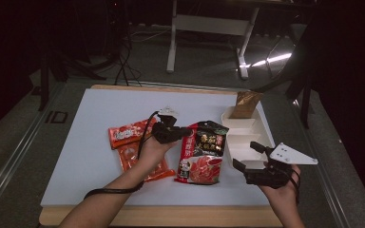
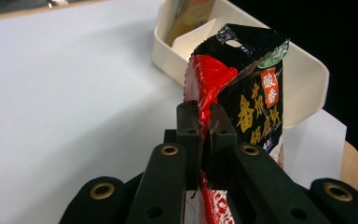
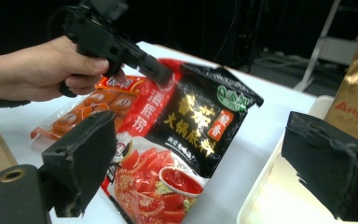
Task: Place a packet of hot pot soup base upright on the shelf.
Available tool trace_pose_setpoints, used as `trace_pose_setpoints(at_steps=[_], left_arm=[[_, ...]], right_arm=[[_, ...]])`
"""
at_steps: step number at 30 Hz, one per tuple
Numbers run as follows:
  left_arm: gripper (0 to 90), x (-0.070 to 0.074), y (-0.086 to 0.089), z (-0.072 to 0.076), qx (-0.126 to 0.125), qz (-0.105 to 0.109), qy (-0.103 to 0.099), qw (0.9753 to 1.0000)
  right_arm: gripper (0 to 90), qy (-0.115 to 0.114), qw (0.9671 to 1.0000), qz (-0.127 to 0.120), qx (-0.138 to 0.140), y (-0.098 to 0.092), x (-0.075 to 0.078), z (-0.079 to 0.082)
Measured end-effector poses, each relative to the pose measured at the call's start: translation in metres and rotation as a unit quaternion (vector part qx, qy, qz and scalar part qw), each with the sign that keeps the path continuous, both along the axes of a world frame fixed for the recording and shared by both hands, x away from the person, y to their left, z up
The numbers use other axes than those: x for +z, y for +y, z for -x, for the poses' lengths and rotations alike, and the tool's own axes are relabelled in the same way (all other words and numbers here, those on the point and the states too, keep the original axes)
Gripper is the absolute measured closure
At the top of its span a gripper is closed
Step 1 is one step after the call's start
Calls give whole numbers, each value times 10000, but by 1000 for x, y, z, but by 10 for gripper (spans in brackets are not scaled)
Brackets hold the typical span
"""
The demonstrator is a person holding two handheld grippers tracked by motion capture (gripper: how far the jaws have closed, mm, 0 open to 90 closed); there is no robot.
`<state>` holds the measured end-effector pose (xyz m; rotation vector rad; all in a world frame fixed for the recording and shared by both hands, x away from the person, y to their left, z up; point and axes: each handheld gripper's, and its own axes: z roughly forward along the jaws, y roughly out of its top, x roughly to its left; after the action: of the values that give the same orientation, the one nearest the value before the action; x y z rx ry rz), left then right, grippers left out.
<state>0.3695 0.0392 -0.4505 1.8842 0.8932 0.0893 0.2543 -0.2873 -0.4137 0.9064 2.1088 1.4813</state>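
Left tongs [image 2: 204, 122] clamp the soup-base pouch [image 1: 203, 151]; right tongs [image 3: 205, 172] gape wide; divided tray [image 1: 259, 127] holds, seemingly, a gold packet [image 1: 245, 104].

White table board [image 1: 90, 142] on a wooden base [image 1: 171, 216], grey floor [image 1: 209, 61], white frame legs [image 1: 173, 42] beyond.

The left gripper [image 1: 183, 131] is clamped tight (jaws nearly meeting); the right gripper [image 1: 248, 156] hovers with jaws spread wide.
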Motion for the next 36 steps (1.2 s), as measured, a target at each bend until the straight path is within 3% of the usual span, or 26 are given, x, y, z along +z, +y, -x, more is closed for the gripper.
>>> trace_pose_setpoints(at_steps=[6,8,15,18,23,28,31,33,36], left_arm=[[874,5,-1,14,-81,136,-231,9996],[874,7,0,18,-124,231,-275,9993],[873,17,6,26,-215,592,-367,9973],[872,22,7,29,-414,853,-511,9942],[872,33,4,32,-646,1030,-591,9908],[870,34,3,39,-777,1305,-836,9849],[869,33,3,41,-799,1498,-872,9816],[868,32,3,41,-867,1643,-861,9788],[869,32,1,41,-901,1599,-905,9788]], right_arm=[[155,131,9999,50,-8,-3,-3,-5],[215,195,9998,46,32,-4,-4,-7],[222,261,9995,146,49,2,-6,-13],[227,282,9995,64,87,5,-4,-18],[269,225,9996,-6,158,10,5,-26],[479,241,9990,-191,318,13,13,-30],[585,261,9985,-248,408,14,16,-30],[601,293,9979,-337,460,13,19,-30],[699,340,9963,-515,603,13,23,-30]])
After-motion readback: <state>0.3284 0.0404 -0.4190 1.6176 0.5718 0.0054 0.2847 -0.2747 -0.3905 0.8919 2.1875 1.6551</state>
